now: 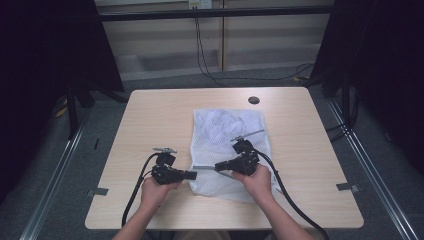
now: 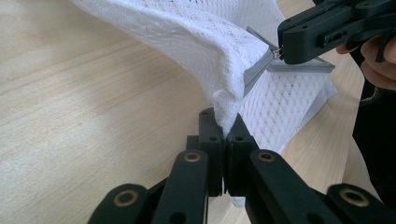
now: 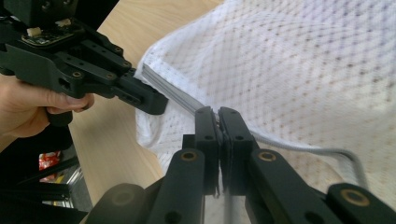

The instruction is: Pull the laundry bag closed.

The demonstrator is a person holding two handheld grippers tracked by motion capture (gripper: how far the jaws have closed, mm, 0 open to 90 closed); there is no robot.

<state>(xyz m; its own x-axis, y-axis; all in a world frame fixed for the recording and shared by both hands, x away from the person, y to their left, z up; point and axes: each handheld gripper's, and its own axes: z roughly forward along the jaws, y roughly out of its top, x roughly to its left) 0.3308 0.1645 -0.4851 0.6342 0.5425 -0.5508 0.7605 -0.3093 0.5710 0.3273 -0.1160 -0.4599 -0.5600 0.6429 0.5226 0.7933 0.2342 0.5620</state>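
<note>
Hands (image 1: pixel 159 189) low, pinching mesh bag (image 1: pixel 227 127)

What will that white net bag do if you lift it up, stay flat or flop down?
The white mesh bag would probably flop: where the left gripper pinches its corner, the cloth already drapes and folds. It looks thin and see-through, so likely light. The grey zipper edge, gripped by the right gripper, seems a bit firmer.

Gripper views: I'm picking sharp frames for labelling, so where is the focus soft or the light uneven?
Left gripper view: mesh bag weave crisp, near black links soft. Right gripper view: mesh hazy and washed out toward the right, left gripper sharp. High view: table evenly lit, surroundings dark.
</note>
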